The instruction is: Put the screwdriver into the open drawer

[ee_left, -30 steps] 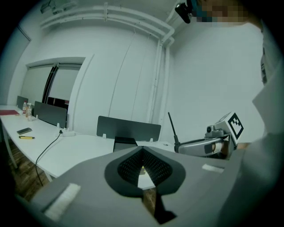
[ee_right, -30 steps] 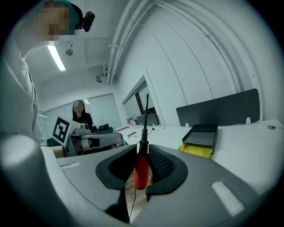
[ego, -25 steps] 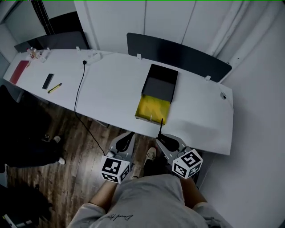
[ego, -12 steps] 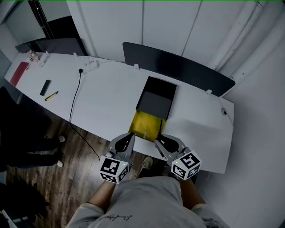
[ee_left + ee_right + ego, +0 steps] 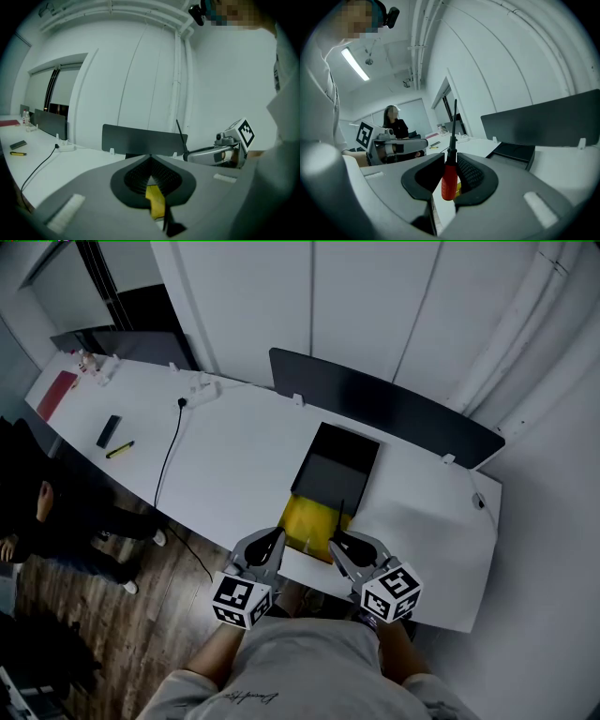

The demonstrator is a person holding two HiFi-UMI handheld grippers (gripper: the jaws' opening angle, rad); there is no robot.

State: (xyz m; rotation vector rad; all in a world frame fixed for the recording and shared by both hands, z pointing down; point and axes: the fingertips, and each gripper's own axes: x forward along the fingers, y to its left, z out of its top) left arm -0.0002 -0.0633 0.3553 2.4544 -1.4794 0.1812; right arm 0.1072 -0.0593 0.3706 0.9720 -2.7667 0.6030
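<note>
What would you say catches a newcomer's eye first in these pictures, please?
The red-handled screwdriver stands out, clamped upright between the right gripper's jaws with its dark shaft pointing up. Next comes the bright yellow open drawer, pulled out of a black box on the white table, just ahead of that gripper.

In the head view the right gripper point(image 5: 337, 541) hides the handle of the screwdriver point(image 5: 341, 517). The clutter point(image 5: 94, 364) at the far end of the worktop point(image 5: 234, 446) is too small to tell.
</note>
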